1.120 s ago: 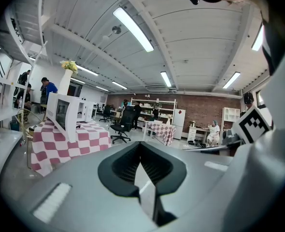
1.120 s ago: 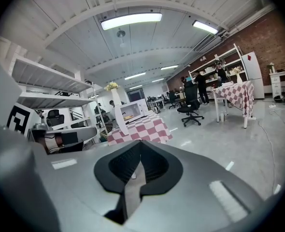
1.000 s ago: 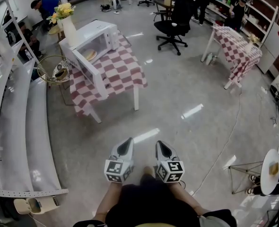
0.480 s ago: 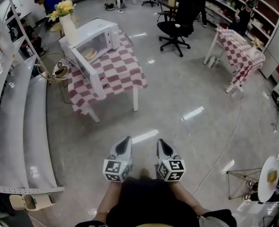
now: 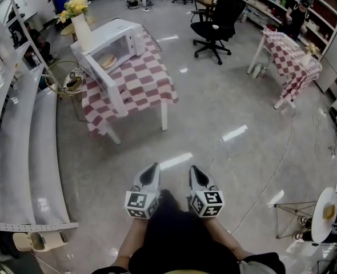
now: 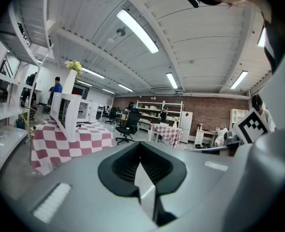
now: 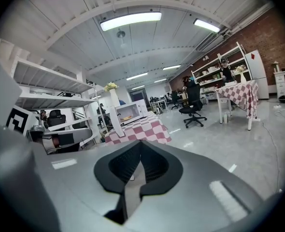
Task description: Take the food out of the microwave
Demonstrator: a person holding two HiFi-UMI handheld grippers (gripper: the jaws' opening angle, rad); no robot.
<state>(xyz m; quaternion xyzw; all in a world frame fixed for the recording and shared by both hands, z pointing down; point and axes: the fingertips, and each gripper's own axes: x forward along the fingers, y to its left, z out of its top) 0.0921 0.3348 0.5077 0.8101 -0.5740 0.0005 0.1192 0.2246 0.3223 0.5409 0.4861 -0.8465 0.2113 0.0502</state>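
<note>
Low at 6 o'clock in the head view, the left gripper (image 5: 150,176) and the right gripper (image 5: 196,177) sit side by side in front of the person's body, both pointing toward 12 o'clock over the glossy floor (image 5: 214,124). Each gripper has its jaws pressed together with nothing between them. Well apart from them, up at 11 o'clock, stands a worktop (image 5: 145,87) under a red-and-white checked cloth, carrying a white microwave (image 5: 120,36). Its door (image 5: 103,84) is swung open toward 6 o'clock, and the food (image 5: 107,61), a pale round piece, lies inside the cavity. A white vase (image 5: 81,30) of yellow flowers rises at the microwave's 10 o'clock corner. A black office chair (image 5: 217,21) is at 1 o'clock, a second checked worktop (image 5: 288,59) at 2 o'clock.
</note>
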